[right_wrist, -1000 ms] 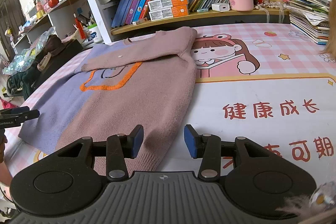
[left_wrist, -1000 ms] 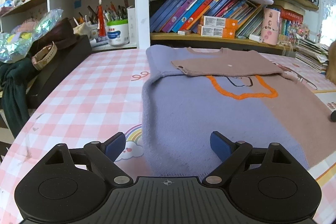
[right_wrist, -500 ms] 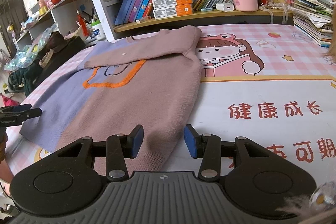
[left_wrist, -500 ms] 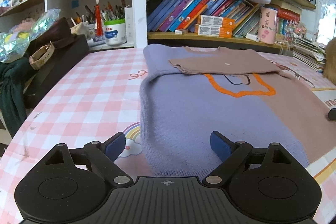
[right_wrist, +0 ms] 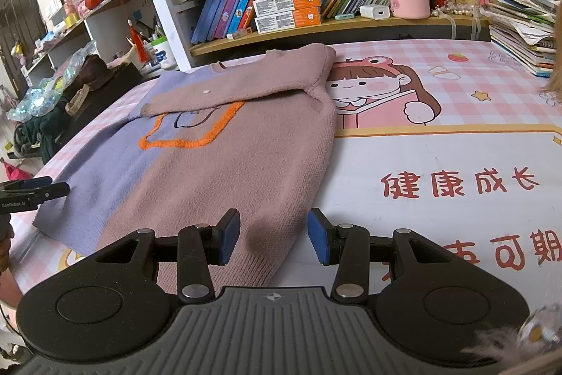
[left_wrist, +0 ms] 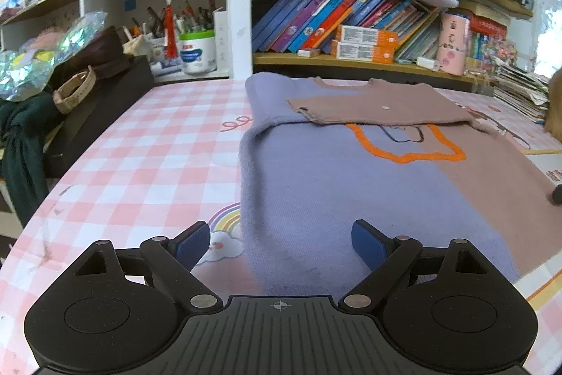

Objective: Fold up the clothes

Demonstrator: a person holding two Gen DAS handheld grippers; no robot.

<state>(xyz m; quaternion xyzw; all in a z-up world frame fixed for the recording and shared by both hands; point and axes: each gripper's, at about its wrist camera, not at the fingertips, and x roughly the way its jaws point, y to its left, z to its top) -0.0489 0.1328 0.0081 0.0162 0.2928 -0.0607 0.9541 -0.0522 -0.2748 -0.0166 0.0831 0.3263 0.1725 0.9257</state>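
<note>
Left gripper [left_wrist: 281,243]: black, blue-padded fingers spread wide, nothing between them; it hovers at 6 o'clock over the near hem of the sweater, as it did a second ago.
Tablecloth [left_wrist: 147,164]: pink-and-white checked cloth with a rainbow print just beside the left finger [left_wrist: 193,243].
Sweater [left_wrist: 333,185]: knitted, half lilac and half dusty pink, with an orange outlined motif; it lies flat in the middle of the table. Both sleeves are folded across the chest at 12 o'clock, the pink one on top. It sits a shade nearer the left camera's centre than a second ago; its folds are unchanged.
Bookshelf [left_wrist: 351,58]: wooden shelf of leaning colourful books at 12 o'clock behind the table.
Right gripper [right_wrist: 274,232]: black, blue pads partly apart, pinching nothing; it hovers over the sweater's pink hem corner at 6 o'clock of its own view, gap unchanged.
Other tool in the right view: the left gripper's tip shows at 9 o'clock, beside the lilac edge.
Printed mat [right_wrist: 439,164]: white panel with a cartoon girl and red characters, from 1 to 4 o'clock of the sweater.
</note>
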